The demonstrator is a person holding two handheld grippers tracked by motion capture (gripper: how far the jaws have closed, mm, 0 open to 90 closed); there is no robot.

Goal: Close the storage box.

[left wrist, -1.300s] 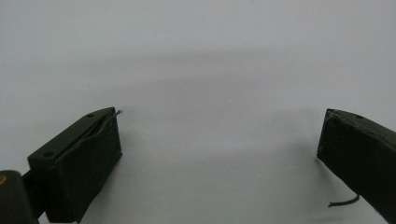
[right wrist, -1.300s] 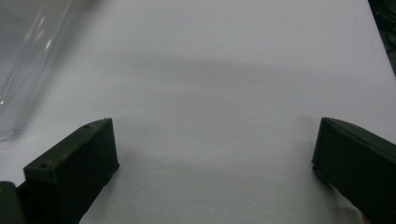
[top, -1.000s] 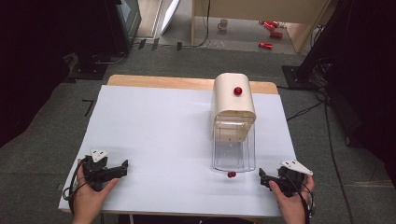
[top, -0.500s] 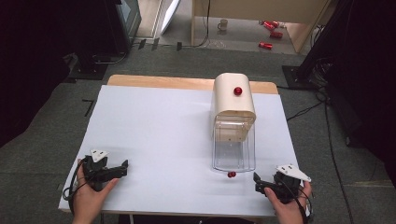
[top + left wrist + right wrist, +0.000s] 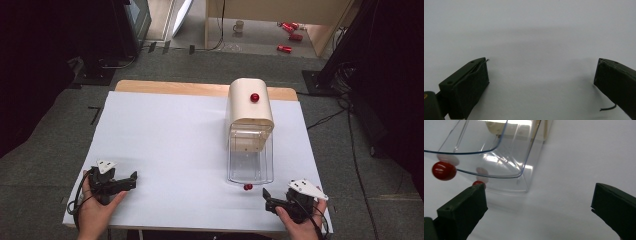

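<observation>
A cream box [image 5: 250, 112] with a red knob [image 5: 254, 97] on top stands right of the table's centre. Its clear plastic drawer [image 5: 250, 165] is pulled out toward me, with a small red knob [image 5: 247, 187] on its front. My right gripper [image 5: 267, 197] rests open near the front edge, just right of that knob, jaws pointing left. In the right gripper view [image 5: 539, 202] the drawer [image 5: 499, 157] lies ahead and its knob [image 5: 444, 170] sits above the left jaw. My left gripper [image 5: 133, 180] lies open at the front left; nothing is between its jaws [image 5: 541, 75].
The white table top [image 5: 170, 140] stretches between the two grippers. Its near edge runs just under both hands. Beyond the table, on the floor, are a mug [image 5: 239, 26] and red cans [image 5: 290, 37].
My right gripper has shifted a little left and toward the near edge, closer to the drawer's front knob. The left gripper and the drawer have stayed put.
</observation>
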